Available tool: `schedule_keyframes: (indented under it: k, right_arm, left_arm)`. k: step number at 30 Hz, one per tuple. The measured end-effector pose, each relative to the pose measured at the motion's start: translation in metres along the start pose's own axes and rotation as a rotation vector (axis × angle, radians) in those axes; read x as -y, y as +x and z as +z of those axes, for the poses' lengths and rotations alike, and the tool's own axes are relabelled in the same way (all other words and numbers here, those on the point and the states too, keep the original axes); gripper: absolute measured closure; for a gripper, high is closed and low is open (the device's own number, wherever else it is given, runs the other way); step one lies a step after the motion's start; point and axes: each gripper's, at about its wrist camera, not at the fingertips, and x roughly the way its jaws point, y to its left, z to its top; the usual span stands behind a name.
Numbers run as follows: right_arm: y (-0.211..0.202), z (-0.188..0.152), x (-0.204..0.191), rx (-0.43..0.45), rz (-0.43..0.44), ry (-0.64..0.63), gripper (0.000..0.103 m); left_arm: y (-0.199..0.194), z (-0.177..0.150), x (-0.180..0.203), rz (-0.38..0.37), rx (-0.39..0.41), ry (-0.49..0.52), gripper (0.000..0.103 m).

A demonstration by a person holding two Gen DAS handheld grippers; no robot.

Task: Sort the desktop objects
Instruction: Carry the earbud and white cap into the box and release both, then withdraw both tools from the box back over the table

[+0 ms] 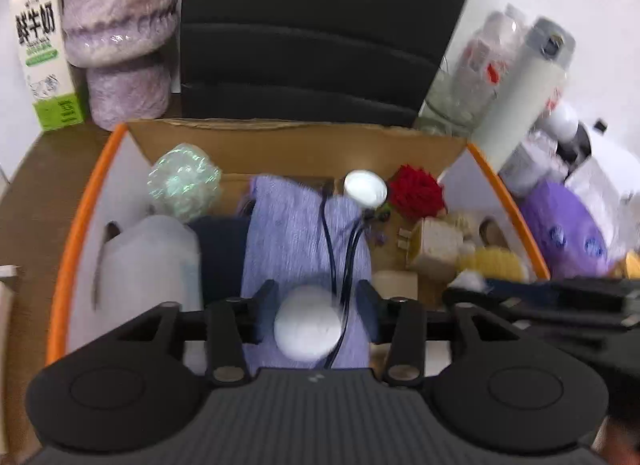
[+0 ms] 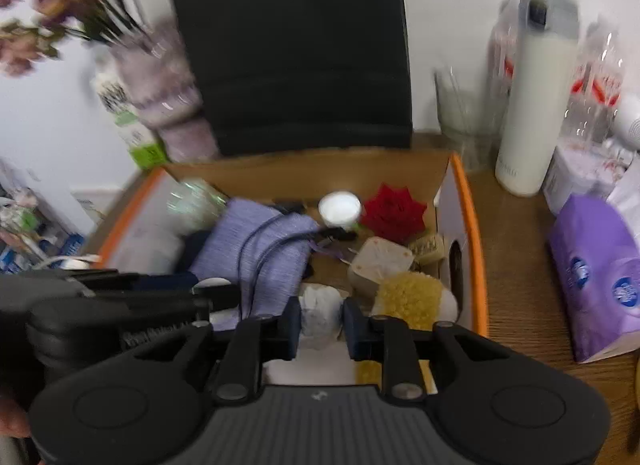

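An orange-edged cardboard box (image 1: 80, 201) (image 2: 468, 209) holds a lilac cloth (image 1: 288, 233) (image 2: 256, 249), a dark cable (image 1: 332, 241) (image 2: 260, 261), a red rose (image 1: 416, 191) (image 2: 394, 209), a white round lid (image 1: 366, 188) (image 2: 340, 207), a yellow sponge (image 2: 408, 299) and a green bubble-wrapped ball (image 1: 184, 181). My left gripper (image 1: 318, 305) is open over the box, with a white round object (image 1: 308, 325) between its fingers, gaps on both sides. My right gripper (image 2: 320, 319) is shut on a crumpled white wad (image 2: 320, 311) above the box's near edge.
A black chair back (image 1: 312, 33) stands behind the box. A milk carton (image 1: 40, 45) and a wrapped lilac vase (image 1: 120, 33) are at the back left. A white flask (image 2: 536, 97), a glass (image 2: 464, 113), plastic bottles and a purple tissue pack (image 2: 592, 277) stand at the right on the wooden desk.
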Motion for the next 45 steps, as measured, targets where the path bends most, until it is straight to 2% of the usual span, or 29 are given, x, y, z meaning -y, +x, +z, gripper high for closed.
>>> schedule_keyframes:
  k: [3,5,8,10,12,14,17,18,19,20,22,24,27,28,30,33,35,40,45]
  right_arm:
    - [0.016,0.003,0.001,-0.005,-0.052,0.001,0.069]
    - [0.016,0.007,0.001,0.002,-0.060,-0.007,0.059]
    - [0.001,0.011,0.002,0.046,-0.057,-0.007,0.046]
    - [-0.011,0.014,-0.001,0.080,-0.060,-0.011,0.037]
    - [-0.025,0.010,-0.004,0.114,-0.058,-0.015,0.035]
    - [-0.038,-0.002,-0.009,0.140,-0.059,-0.030,0.034]
    - [-0.056,-0.038,-0.017,0.198,-0.089,-0.066,0.025]
    - [-0.062,-0.054,-0.020,0.217,-0.109,-0.067,0.024]
    - [-0.070,-0.073,-0.021,0.237,-0.125,-0.055,0.024]
    - [-0.081,-0.093,-0.021,0.261,-0.121,-0.045,0.020]
    - [-0.099,-0.137,-0.021,0.309,-0.078,-0.040,0.011]
    - [-0.110,-0.178,-0.022,0.321,-0.069,-0.045,0.011]
    - [-0.117,-0.227,-0.016,0.281,-0.087,-0.007,0.011]
    - [-0.120,-0.241,-0.014,0.267,-0.082,0.001,0.011]
    - [-0.130,-0.266,-0.009,0.290,-0.073,0.016,0.011]
    - [-0.144,-0.297,-0.008,0.310,-0.064,0.022,0.011]
    - [-0.148,-0.313,-0.013,0.313,-0.067,0.002,0.011]
    - [-0.157,-0.331,-0.031,0.383,-0.076,-0.105,0.011]
    - [-0.156,-0.333,-0.042,0.413,-0.127,-0.161,0.011]
  left_arm:
    - [-0.005,0.005,0.002,0.066,0.047,0.043,0.039]
    - [-0.014,0.010,0.002,0.083,0.085,0.066,0.035]
    - [-0.031,0.018,-0.002,0.093,0.113,0.059,0.022]
    - [-0.039,0.021,-0.005,0.105,0.115,0.038,0.010]
    - [-0.045,0.009,-0.008,0.142,0.106,0.015,0.008]
    - [-0.058,-0.016,-0.011,0.170,0.123,-0.006,0.008]
    - [-0.092,-0.070,-0.009,0.174,0.179,-0.025,0.008]
    - [-0.107,-0.092,-0.008,0.149,0.200,-0.045,0.006]
    - [-0.120,-0.116,-0.008,0.095,0.234,-0.056,0.000]
    - [-0.133,-0.146,-0.006,0.031,0.267,-0.054,0.000]
    - [-0.147,-0.192,0.008,-0.004,0.270,-0.005,0.000]
    - [-0.156,-0.231,0.020,0.031,0.262,0.075,0.000]
    - [-0.163,-0.278,0.032,0.163,0.285,0.167,0.000]
    - [-0.167,-0.291,0.033,0.186,0.303,0.202,0.000]
    - [-0.173,-0.308,0.033,0.220,0.328,0.204,0.000]
    - [-0.180,-0.327,0.029,0.225,0.386,0.195,0.000]
    - [-0.178,-0.333,0.029,0.284,0.407,0.220,0.000]
    - [-0.175,-0.329,0.023,0.234,0.385,0.204,0.000]
    - [-0.174,-0.326,0.012,0.201,0.356,0.134,0.000]
